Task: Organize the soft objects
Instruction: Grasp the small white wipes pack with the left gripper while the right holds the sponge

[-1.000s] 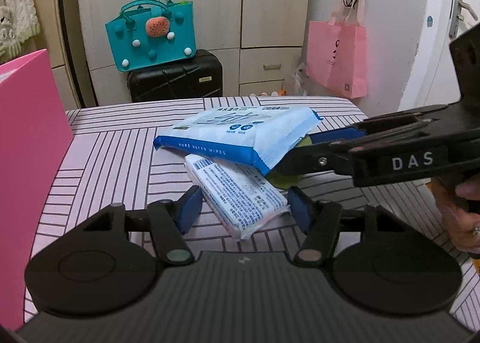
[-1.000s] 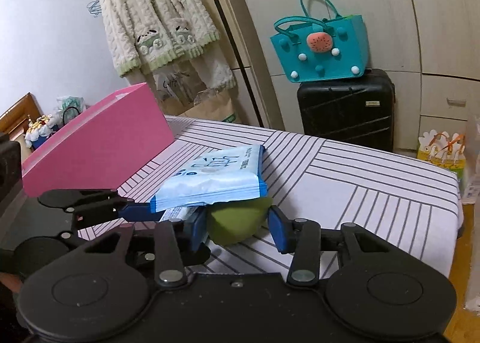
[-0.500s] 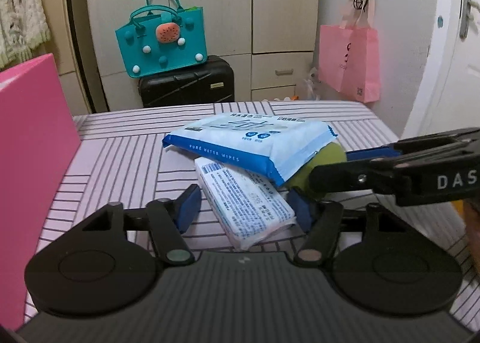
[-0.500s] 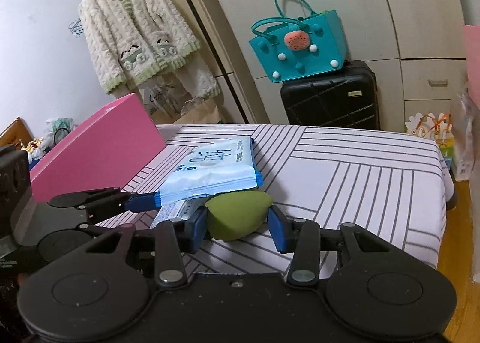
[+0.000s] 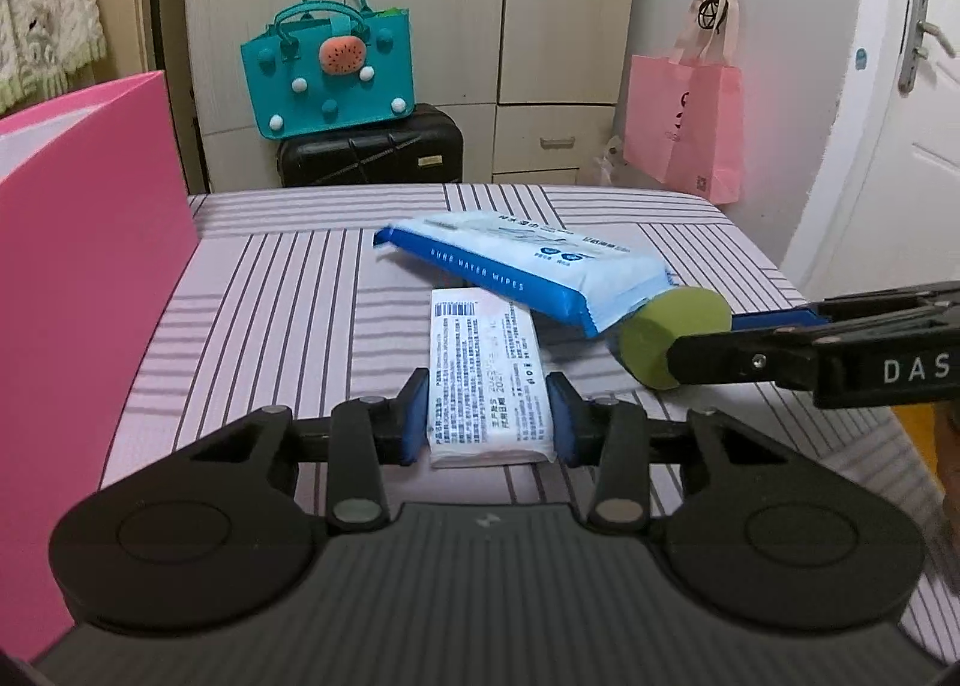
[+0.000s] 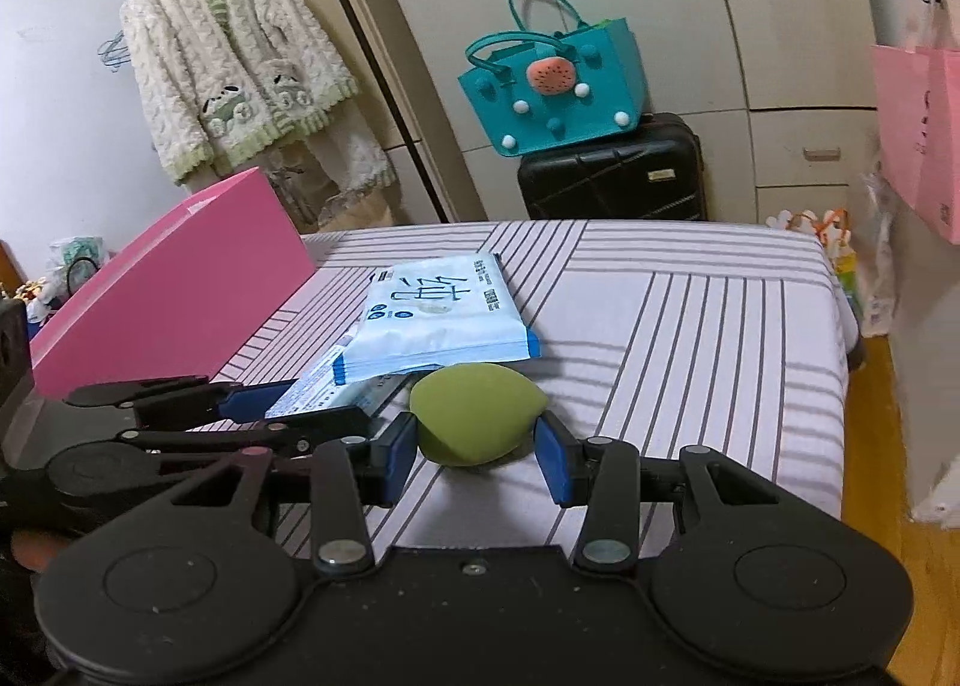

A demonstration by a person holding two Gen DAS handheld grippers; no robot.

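A white tissue pack (image 5: 486, 368) lies on the striped bedcover (image 5: 270, 326), its near end between the pads of my left gripper (image 5: 489, 422). The jaws are closing and both pads touch the pack's sides. A larger blue wet-wipes pack (image 5: 522, 266) leans across its far end. My right gripper (image 6: 477, 452) is shut on a green egg-shaped sponge (image 6: 474, 416), which sits just at the blue pack's (image 6: 438, 314) near edge. In the left wrist view the sponge (image 5: 660, 338) shows at the right, pinched by the right gripper (image 5: 690, 347). The left gripper (image 6: 312, 404) shows at the left of the right wrist view.
A tall pink box (image 5: 78, 278) stands along the bed's left side. Beyond the bed, a teal handbag (image 5: 327, 80) sits on a black suitcase (image 5: 372, 152), with wardrobe doors behind. A pink paper bag (image 5: 684, 128) hangs at the right. The bed's right edge (image 6: 840, 362) drops to a wooden floor.
My left jaws have narrowed onto the white pack. The right gripper has drawn the green sponge out from under the blue wipes pack, which now lies flatter.
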